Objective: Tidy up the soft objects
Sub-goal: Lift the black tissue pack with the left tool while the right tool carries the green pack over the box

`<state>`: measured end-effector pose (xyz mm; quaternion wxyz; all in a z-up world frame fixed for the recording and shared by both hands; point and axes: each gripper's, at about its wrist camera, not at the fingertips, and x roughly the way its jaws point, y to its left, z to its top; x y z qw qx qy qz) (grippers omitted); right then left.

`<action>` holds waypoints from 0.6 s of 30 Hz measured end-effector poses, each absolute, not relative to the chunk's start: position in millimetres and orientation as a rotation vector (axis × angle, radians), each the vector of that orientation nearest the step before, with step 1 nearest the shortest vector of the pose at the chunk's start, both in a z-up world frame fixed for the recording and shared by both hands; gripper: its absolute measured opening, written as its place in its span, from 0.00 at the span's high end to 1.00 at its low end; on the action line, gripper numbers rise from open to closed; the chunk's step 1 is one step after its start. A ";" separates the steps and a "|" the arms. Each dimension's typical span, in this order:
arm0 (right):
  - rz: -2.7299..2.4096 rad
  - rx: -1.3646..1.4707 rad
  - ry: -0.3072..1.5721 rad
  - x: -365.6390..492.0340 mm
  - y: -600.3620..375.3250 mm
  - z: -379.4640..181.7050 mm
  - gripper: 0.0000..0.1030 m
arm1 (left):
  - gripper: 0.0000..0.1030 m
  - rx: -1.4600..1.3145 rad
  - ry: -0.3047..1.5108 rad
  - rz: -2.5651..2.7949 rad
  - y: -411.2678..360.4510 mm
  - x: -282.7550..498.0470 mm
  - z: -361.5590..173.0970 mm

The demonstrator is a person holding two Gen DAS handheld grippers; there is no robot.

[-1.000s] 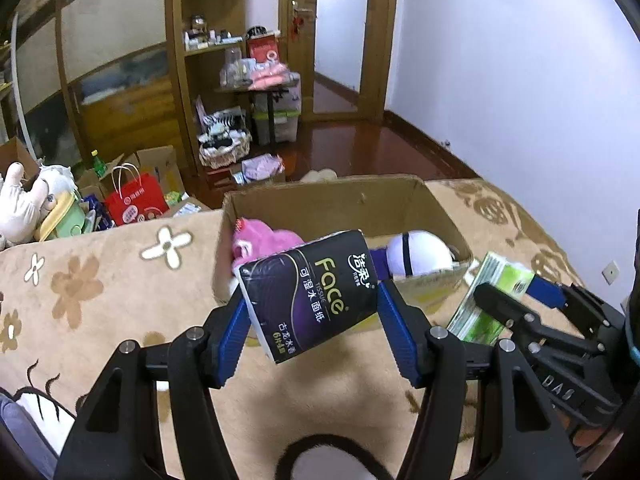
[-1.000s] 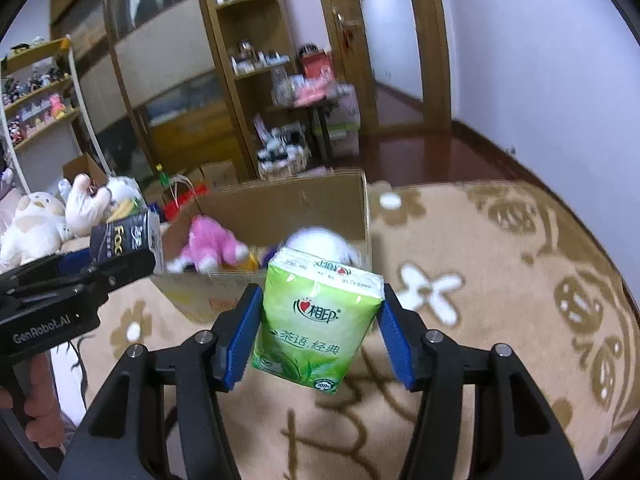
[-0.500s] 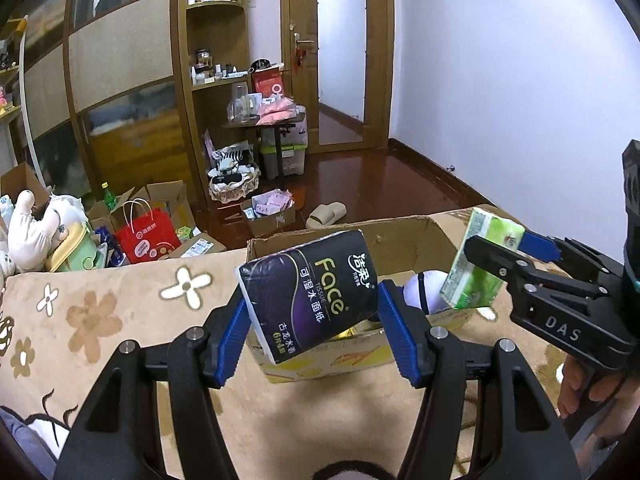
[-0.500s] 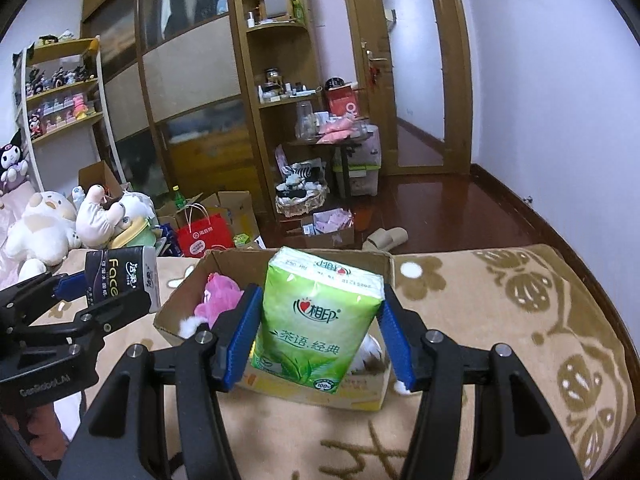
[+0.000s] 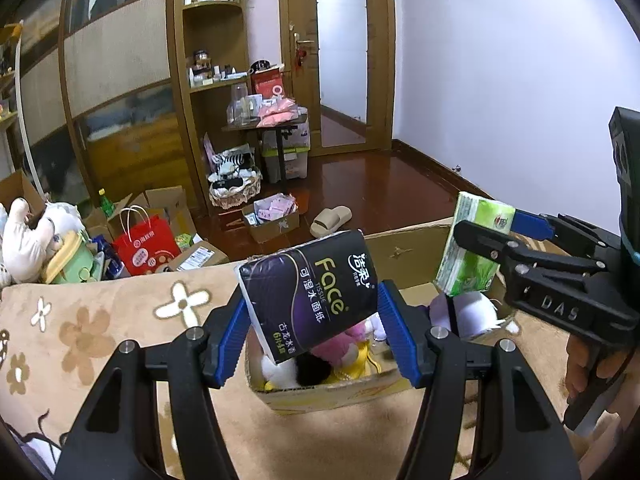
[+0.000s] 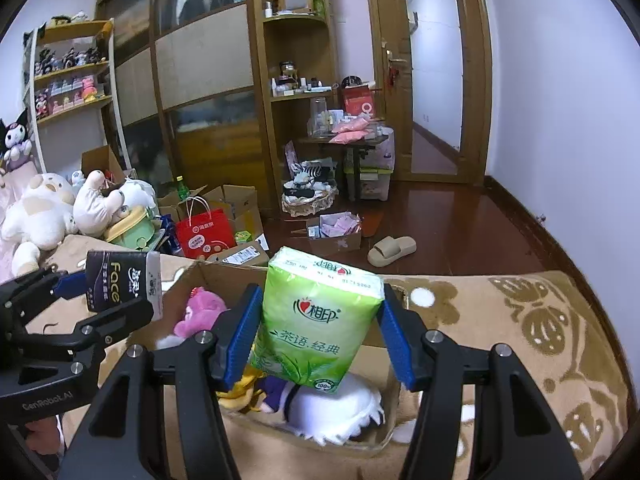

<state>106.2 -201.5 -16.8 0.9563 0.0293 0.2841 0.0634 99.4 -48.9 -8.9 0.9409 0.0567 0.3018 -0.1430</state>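
My left gripper (image 5: 312, 316) holds a black "Face" tissue pack (image 5: 310, 294), blue jaws pinching its two sides; pack tilted, hanging in the air above the near left part of the cardboard box (image 5: 404, 242)

My right gripper (image 6: 320, 330) holds a green tissue pack (image 6: 318, 320), jaws pressed against both flanks; pack roughly upright, slightly leaning, over the middle of the same box (image 6: 212, 276)

Box sits open-topped on a beige bedspread with flower pattern (image 6: 520, 320). Inside: pink plush toy (image 6: 200, 310) toward the far left corner, white plush (image 6: 332, 408) at the near side, something yellow between them that I cannot identify

From the left view the green pack (image 5: 474, 248) hangs over the box's right half, beside my black one, the two apart

Beyond the bed: dark wood floor, a beige slipper (image 6: 392, 250), a red paper bag (image 6: 204, 232)
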 end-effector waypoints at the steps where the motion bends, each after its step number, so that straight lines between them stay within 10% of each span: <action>1: 0.128 0.076 0.577 108.0 -204.6 -18.4 0.41 | 0.40 0.113 0.622 -0.288 -49.5 102.7 -12.4; 18: 0.126 0.111 0.608 123.2 -210.6 -39.4 0.40 | 0.38 0.132 0.730 -0.307 -60.4 121.3 -49.7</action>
